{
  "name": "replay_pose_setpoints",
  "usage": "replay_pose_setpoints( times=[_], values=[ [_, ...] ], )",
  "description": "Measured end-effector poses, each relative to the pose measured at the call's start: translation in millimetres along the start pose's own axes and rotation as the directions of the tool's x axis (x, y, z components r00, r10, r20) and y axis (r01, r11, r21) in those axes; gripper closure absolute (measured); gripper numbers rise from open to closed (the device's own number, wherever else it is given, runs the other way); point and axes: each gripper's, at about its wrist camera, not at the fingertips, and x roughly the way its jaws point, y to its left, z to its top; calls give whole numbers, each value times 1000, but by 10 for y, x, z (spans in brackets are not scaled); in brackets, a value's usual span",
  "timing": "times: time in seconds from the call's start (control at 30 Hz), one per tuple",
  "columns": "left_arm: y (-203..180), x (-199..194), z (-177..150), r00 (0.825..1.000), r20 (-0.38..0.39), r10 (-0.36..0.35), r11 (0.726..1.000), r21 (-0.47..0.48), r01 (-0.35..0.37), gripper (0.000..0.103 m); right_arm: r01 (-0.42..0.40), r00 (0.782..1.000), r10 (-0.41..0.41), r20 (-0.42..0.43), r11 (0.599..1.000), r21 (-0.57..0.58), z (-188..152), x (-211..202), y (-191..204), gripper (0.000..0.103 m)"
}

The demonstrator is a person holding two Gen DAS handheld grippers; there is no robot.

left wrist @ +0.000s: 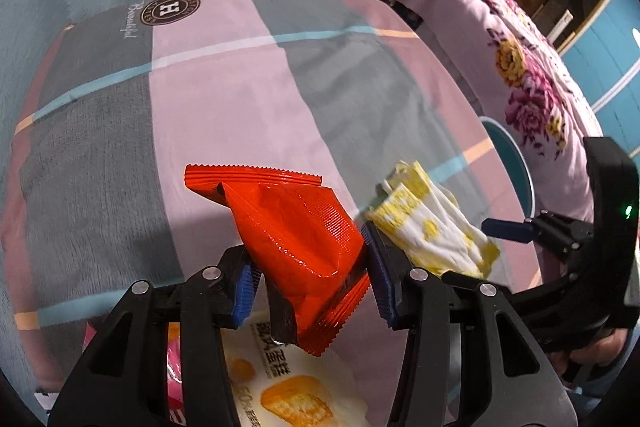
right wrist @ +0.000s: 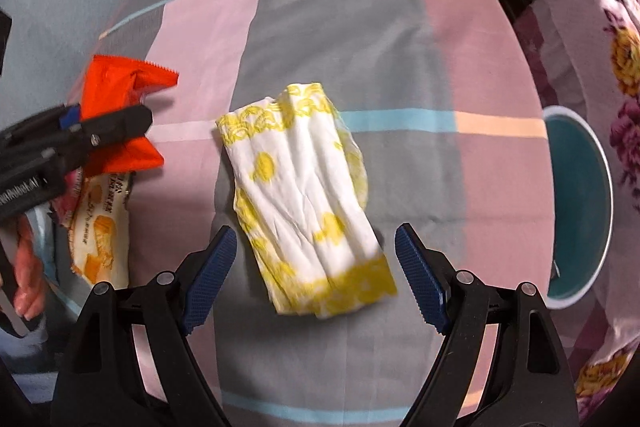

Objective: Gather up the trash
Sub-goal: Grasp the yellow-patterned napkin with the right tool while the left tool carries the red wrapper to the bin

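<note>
My left gripper point(left wrist: 310, 277) is shut on a red foil wrapper point(left wrist: 296, 235), which hangs lifted above the checked bedsheet; the same red wrapper point(right wrist: 120, 95) and left gripper point(right wrist: 100, 125) show at the left in the right wrist view. A folded white-and-yellow napkin point(right wrist: 308, 199) lies flat on the sheet. My right gripper point(right wrist: 316, 275) stands open just over the napkin's near end, one pad on each side, not touching it. The napkin point(left wrist: 436, 227) also appears to the right of the red wrapper, with the right gripper point(left wrist: 508, 229) beyond it.
A white-and-orange snack packet point(right wrist: 100, 231) lies at the left on the sheet, the packet point(left wrist: 288, 387) showing under my left gripper. A teal bin point(right wrist: 580, 211) stands at the bed's right edge, beside a floral quilt point(right wrist: 592, 27). A hand point(right wrist: 26, 279) is at far left.
</note>
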Motion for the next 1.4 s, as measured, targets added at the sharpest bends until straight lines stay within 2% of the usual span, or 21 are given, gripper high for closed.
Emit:
replay_pose_setpoints(
  times=[0.1,0.13,0.17,0.2,0.23,0.27,0.3,0.33,0.37,0.53,0.77,1.1,1.4],
  values=[
    [16,24,23,1000,-2,-4,1000,-2,4,54,1,1000,-1,-8,1000,-10,9,65,25,26],
    [18,25,22,1000,-2,-5,1000,-4,5,54,5,1000,-5,-8,1000,-13,9,84,29,31],
    [17,24,21,1000,-2,-6,1000,-5,6,54,6,1000,-7,-8,1000,-18,7,103,34,40],
    [20,31,28,1000,-2,-8,1000,-6,8,54,12,1000,-12,-9,1000,-22,-3,106,36,42],
    [15,38,39,1000,-2,-9,1000,-5,9,54,20,1000,-20,5,999,-35,-10,95,52,51],
    [3,42,45,1000,-2,-10,1000,-3,10,54,23,1000,-22,11,999,-47,-17,86,69,65],
    [-11,46,52,1000,-2,-10,1000,-1,10,54,20,1000,-19,16,998,-51,-24,73,70,74],
    [-37,51,59,1000,-2,-11,1000,1,11,54,12,1000,-11,15,999,-47,-29,69,57,92],
    [-69,53,63,1000,-1,-12,1000,4,12,54,-9,1000,10,13,999,-31,-37,53,20,96],
    [-244,40,74,1000,1,-16,999,30,16,54,-22,997,19,74,999,43,-71,-147,-208,96],
    [-626,26,123,1000,6,-26,996,85,25,54,-17,986,-9,164,987,160,-151,-532,-682,96],
    [-1433,127,228,999,-1,-43,978,203,42,54,-4,966,-72,250,958,288,-465,-953,-1370,96],
    [-2129,280,277,999,-21,-48,952,301,52,54,-22,948,-101,303,926,378,-773,-1155,-1929,96]
  ],
)
